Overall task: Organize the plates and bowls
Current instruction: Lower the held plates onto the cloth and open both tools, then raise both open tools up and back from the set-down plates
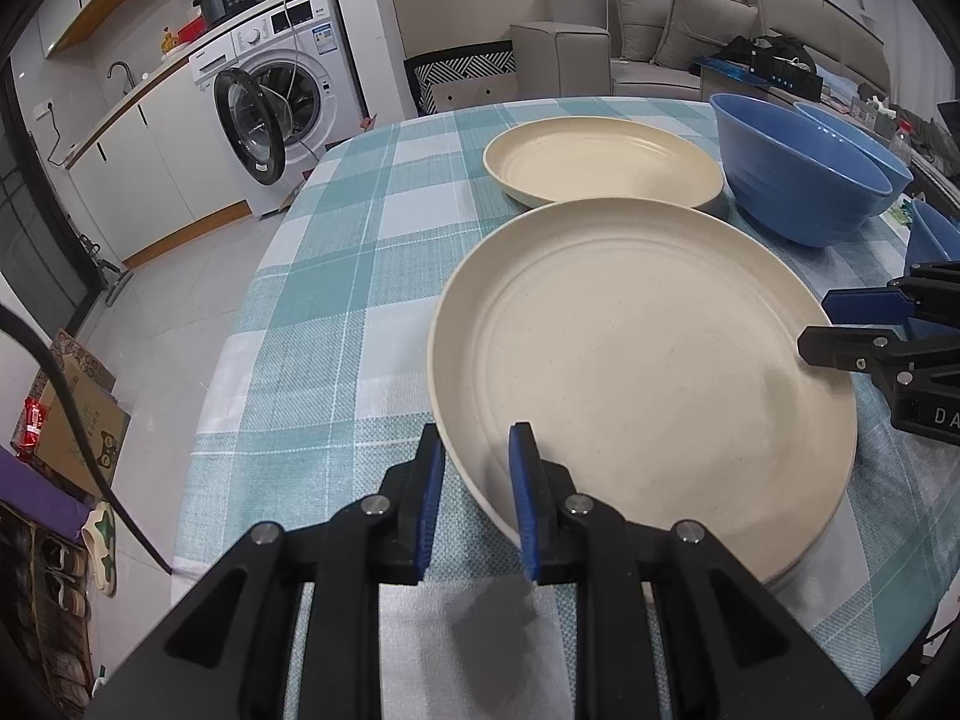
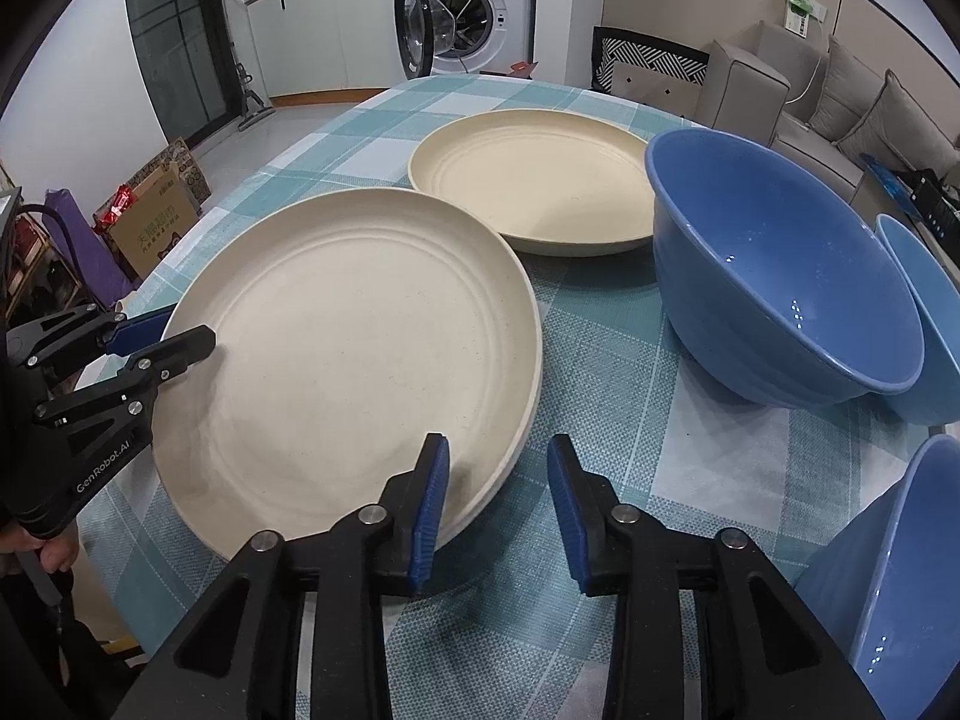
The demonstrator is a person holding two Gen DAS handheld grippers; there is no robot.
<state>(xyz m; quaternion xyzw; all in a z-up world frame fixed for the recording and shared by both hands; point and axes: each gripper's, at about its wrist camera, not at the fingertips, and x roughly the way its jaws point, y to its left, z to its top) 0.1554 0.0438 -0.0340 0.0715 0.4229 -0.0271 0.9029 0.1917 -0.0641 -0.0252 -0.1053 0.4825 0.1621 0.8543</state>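
Note:
A large cream plate (image 1: 648, 360) (image 2: 348, 354) lies near me on the checked tablecloth, on top of another cream plate whose rim shows beneath. My left gripper (image 1: 477, 462) straddles its near rim, jaws a little apart, one finger inside and one outside; in the right wrist view it (image 2: 165, 330) is at the plate's left edge. My right gripper (image 2: 498, 468) is open, its left finger over the plate's right rim; it shows in the left wrist view (image 1: 834, 324). A second cream plate (image 1: 600, 162) (image 2: 534, 180) lies farther back.
A blue bowl (image 1: 798, 174) (image 2: 780, 282) stands right of the plates, another (image 2: 924, 324) behind it and a third (image 2: 900, 570) at the near right. The table edge (image 1: 240, 360) drops to the floor on the left. A washing machine and a sofa stand beyond.

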